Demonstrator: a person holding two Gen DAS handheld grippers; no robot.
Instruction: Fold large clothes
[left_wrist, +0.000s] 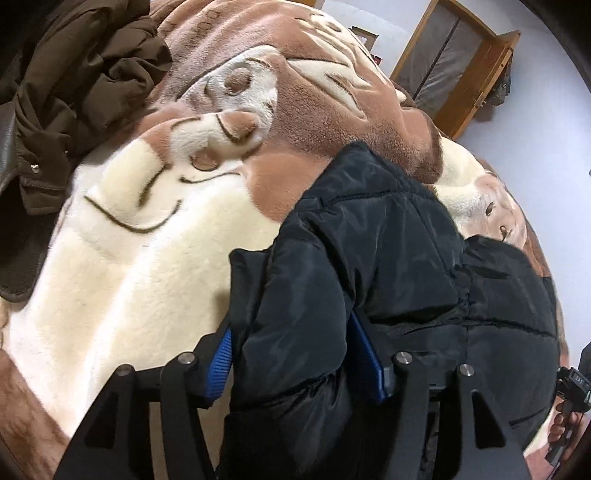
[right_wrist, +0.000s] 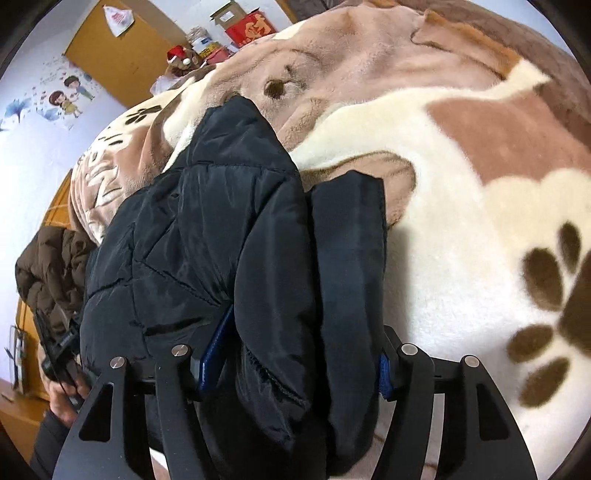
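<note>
1. Plush blanket (left_wrist: 155, 280) in cream and brown, printed with a cartoon animal and paw marks, covers the bed; a wooden door frame and a pale wall stand behind it.
2. Left claw (left_wrist: 295, 354): its blue pads sit on either side of a thick padded roll of the black puffer jacket (left_wrist: 388, 236), clamping it.
3. Right claw (right_wrist: 291, 358): likewise closed around a bunched edge of the same jacket, a loose flap hanging just to its right.
4. Governing relation: the jacket runs forward from both claws, its long axis pointing away along the fingers, with its far end resting on the blanket ahead. The bulk lies between the two claws, to the right of the left claw and to the left of the right one.
5. Judgement: both claws share the near edge equally, so the next fold likely calls for carrying that edge forward together.
6. Brown coat (left_wrist: 74, 81) lies crumpled well ahead and left of the left claw, apart from the jacket.
</note>
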